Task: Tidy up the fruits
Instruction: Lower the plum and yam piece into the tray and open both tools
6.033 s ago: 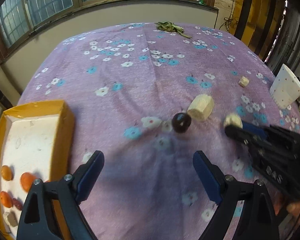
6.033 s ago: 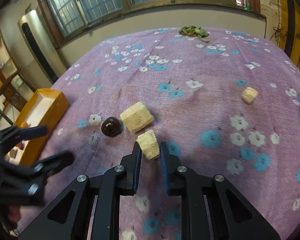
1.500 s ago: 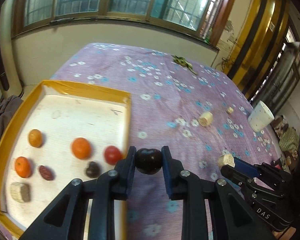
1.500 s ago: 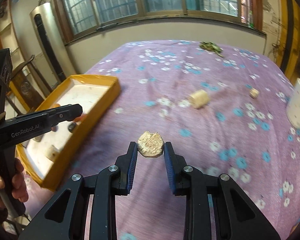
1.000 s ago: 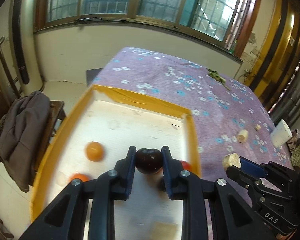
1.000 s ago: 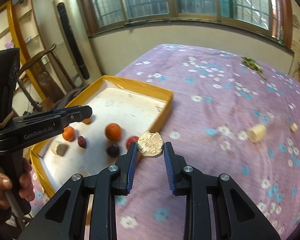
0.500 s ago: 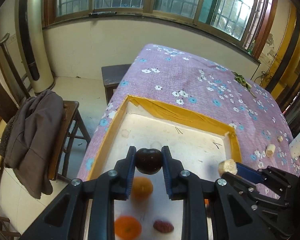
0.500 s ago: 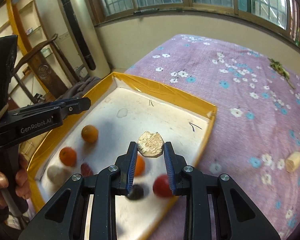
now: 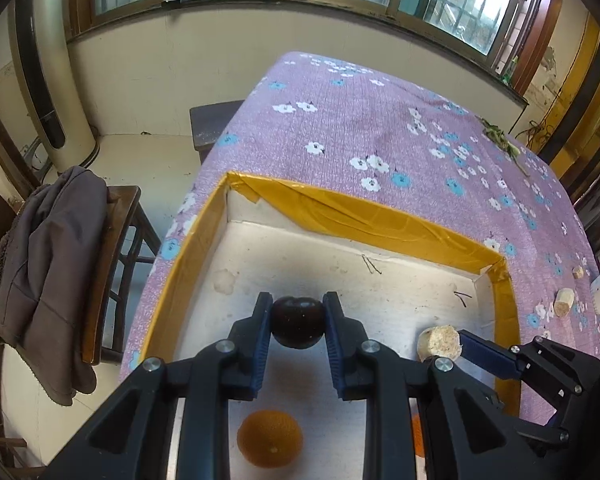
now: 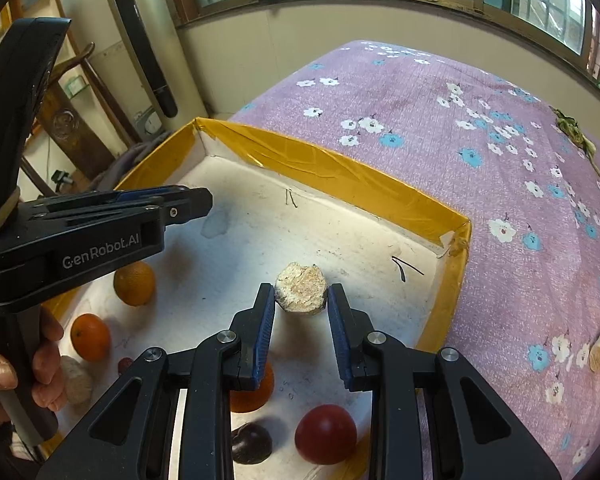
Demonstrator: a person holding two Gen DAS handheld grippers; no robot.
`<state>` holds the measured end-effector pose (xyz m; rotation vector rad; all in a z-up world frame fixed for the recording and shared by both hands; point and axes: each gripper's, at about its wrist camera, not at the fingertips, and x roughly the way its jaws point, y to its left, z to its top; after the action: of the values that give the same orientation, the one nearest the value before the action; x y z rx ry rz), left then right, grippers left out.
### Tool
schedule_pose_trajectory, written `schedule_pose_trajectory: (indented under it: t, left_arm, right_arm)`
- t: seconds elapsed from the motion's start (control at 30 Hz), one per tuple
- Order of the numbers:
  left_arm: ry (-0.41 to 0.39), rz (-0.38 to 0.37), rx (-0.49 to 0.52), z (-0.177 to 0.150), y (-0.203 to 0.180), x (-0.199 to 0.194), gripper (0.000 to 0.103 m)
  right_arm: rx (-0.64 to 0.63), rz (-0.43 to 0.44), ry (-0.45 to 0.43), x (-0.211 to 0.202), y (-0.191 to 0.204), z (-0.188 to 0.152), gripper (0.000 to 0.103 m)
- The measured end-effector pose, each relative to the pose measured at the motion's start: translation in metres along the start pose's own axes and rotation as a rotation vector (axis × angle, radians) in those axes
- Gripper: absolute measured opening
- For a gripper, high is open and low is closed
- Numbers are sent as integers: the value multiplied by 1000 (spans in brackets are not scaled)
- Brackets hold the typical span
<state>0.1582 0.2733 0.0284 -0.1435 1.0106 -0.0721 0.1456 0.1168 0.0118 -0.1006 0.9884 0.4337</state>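
While over the yellow-rimmed tray (image 9: 380, 216), left gripper (image 9: 297, 320) clamps a dark plum (image 9: 297, 322), an orange (image 9: 269, 444) below. Right view: right gripper (image 10: 301, 304) pinches a tan chunk (image 10: 301, 289) above tray floor; red fruit (image 10: 325, 434) nearby.

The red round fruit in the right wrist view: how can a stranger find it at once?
Start at the yellow-edged tray on the purple flowered cloth. Near its right rim lies the red fruit, beside a dark plum. Only this one is smooth red; the others are orange, dark or pale.
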Motion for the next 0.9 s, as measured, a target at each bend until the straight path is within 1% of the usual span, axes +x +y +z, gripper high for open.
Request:
schedule_pose_trajectory:
  t: [0.2, 0.4, 0.47, 0.5, 0.67, 0.77, 0.8, 0.9]
  left_arm:
    - [29, -3, -8, -1, 2, 9, 28]
    - [29, 7, -16, 0, 3, 10, 29]
    - [32, 11, -19, 0, 4, 9, 32]
    - [34, 15, -22, -1, 5, 8, 38]
    - [34, 17, -23, -4, 6, 3, 40]
    - [22, 17, -30, -9, 7, -4, 44]
    - [16, 17, -31, -10, 7, -6, 46]
    - [-7, 47, -28, -16, 6, -16, 67]
  right_arm:
    - [-15, -17, 11, 6, -1, 1, 26]
    - [-19, -27, 13, 6, -4, 0, 28]
    - [-19, -36, 16, 5, -5, 0, 30]
    - [-17, -35, 17, 4, -5, 0, 30]
    - [11, -30, 10, -6, -9, -3, 31]
    - [33, -24, 2, -16, -12, -7, 31]
    - [40, -24, 0, -18, -14, -8, 31]
    - [70, -10, -14, -31, -18, -14, 31]
